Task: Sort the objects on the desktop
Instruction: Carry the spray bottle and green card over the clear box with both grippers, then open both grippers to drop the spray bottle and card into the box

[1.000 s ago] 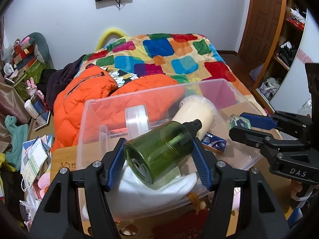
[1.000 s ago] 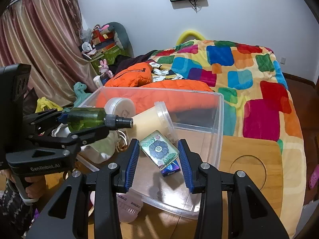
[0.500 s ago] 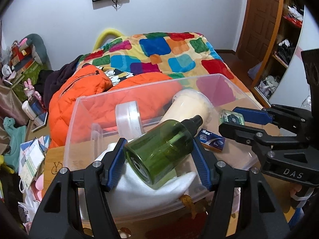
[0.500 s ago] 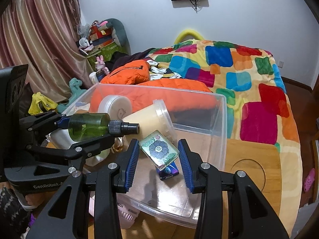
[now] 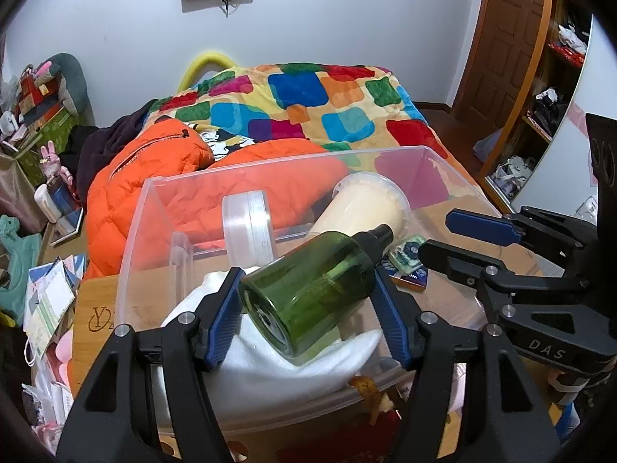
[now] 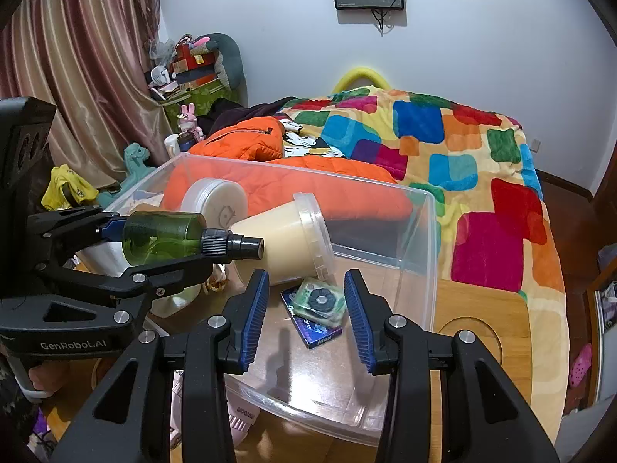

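Observation:
My left gripper (image 5: 308, 293) is shut on a green spray bottle (image 5: 312, 293) with a black cap, held above the clear plastic bin (image 5: 139, 223); it also shows in the right wrist view (image 6: 162, 237). My right gripper (image 6: 306, 308) is open and empty above the bin, over a green floral tin (image 6: 320, 303) that lies on a blue box (image 6: 314, 328). In the bin lie a cream lidded cup (image 6: 285, 243), a round white jar (image 6: 216, 202) and a white cloth (image 5: 270, 366).
The bin (image 6: 424, 254) stands on a wooden table (image 6: 474, 316) next to a bed with a colourful quilt (image 6: 443, 142) and an orange jacket (image 5: 154, 166). Toys and boxes are piled at the left (image 6: 193, 73). A pink item (image 6: 239, 420) lies under the bin's near edge.
The right gripper opened and let go of the floral tin, which now lies on the blue box. The left gripper moved further over the bin with the bottle.

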Action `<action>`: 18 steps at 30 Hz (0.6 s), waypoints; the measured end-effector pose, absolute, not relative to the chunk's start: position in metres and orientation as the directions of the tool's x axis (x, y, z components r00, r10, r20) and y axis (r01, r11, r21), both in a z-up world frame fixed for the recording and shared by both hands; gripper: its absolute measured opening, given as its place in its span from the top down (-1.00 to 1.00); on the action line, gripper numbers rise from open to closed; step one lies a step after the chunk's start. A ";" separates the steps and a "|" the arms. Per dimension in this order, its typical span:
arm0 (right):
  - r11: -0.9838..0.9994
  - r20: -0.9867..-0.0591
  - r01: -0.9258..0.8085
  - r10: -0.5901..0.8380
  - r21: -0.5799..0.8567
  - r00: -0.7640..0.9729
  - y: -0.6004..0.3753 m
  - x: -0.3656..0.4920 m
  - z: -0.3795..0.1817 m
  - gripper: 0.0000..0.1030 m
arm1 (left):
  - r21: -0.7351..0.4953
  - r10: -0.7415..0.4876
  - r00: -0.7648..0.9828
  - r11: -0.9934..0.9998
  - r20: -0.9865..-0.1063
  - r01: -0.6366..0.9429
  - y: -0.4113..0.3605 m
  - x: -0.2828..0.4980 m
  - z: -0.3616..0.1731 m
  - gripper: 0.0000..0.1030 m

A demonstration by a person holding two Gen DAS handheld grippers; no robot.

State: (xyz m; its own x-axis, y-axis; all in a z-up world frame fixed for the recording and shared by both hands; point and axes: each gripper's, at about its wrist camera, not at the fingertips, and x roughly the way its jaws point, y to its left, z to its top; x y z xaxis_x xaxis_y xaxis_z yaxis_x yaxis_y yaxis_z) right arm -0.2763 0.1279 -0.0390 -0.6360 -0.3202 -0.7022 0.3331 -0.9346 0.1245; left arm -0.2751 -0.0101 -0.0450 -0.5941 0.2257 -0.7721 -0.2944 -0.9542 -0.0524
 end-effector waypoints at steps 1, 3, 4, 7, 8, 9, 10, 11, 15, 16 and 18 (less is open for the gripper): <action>-0.935 -0.702 0.333 -0.321 0.125 -0.636 0.128 -0.277 -0.039 0.27 | -0.055 0.228 -0.593 -0.954 -0.772 -0.294 -0.011 -0.276 -0.045 -0.27; -0.934 -0.701 0.334 -0.322 0.126 -0.636 0.127 -0.277 -0.039 0.24 | -0.060 0.231 -0.592 -0.954 -0.772 -0.294 -0.012 -0.276 -0.046 -0.30; -0.934 -0.702 0.335 -0.322 0.126 -0.636 0.127 -0.277 -0.039 0.23 | -0.062 0.231 -0.592 -0.954 -0.772 -0.292 -0.012 -0.276 -0.046 -0.32; -0.933 -0.702 0.336 -0.324 0.128 -0.634 0.126 -0.277 -0.039 0.18 | -0.059 0.231 -0.597 -0.954 -0.768 -0.293 -0.013 -0.275 -0.046 -0.35; -0.933 -0.701 0.336 -0.325 0.129 -0.634 0.126 -0.276 -0.039 0.16 | -0.058 0.231 -0.600 -0.954 -0.766 -0.294 -0.014 -0.275 -0.046 -0.35; -0.933 -0.702 0.337 -0.326 0.129 -0.634 0.126 -0.276 -0.038 0.15 | -0.057 0.232 -0.601 -0.954 -0.765 -0.295 -0.014 -0.275 -0.047 -0.35; -0.932 -0.702 0.337 -0.326 0.130 -0.633 0.126 -0.276 -0.038 0.14 | -0.057 0.232 -0.603 -0.954 -0.764 -0.295 -0.013 -0.274 -0.047 -0.35; -0.932 -0.703 0.337 -0.326 0.130 -0.632 0.126 -0.276 -0.038 0.14 | -0.056 0.232 -0.604 -0.954 -0.762 -0.295 -0.013 -0.274 -0.047 -0.35; -0.933 -0.707 0.333 -0.326 0.134 -0.627 0.125 -0.275 -0.038 0.12 | -0.051 0.230 -0.611 -0.954 -0.757 -0.296 -0.013 -0.273 -0.047 -0.35; -0.933 -0.707 0.332 -0.326 0.137 -0.627 0.126 -0.275 -0.038 0.12 | -0.051 0.230 -0.611 -0.954 -0.757 -0.296 -0.013 -0.273 -0.047 -0.35; -0.934 -0.707 0.331 -0.326 0.136 -0.627 0.126 -0.273 -0.037 0.08 | -0.051 0.230 -0.612 -0.954 -0.757 -0.295 -0.013 -0.273 -0.047 -0.35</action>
State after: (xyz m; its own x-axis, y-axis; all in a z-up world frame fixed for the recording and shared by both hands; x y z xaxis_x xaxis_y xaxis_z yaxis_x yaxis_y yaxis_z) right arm -0.2735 0.1257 -0.0366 -0.6273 -0.3259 -0.7073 0.3312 -0.9336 0.1364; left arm -0.2726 -0.0129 -0.0467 -0.6118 0.2301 -0.7568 -0.2955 -0.9540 -0.0512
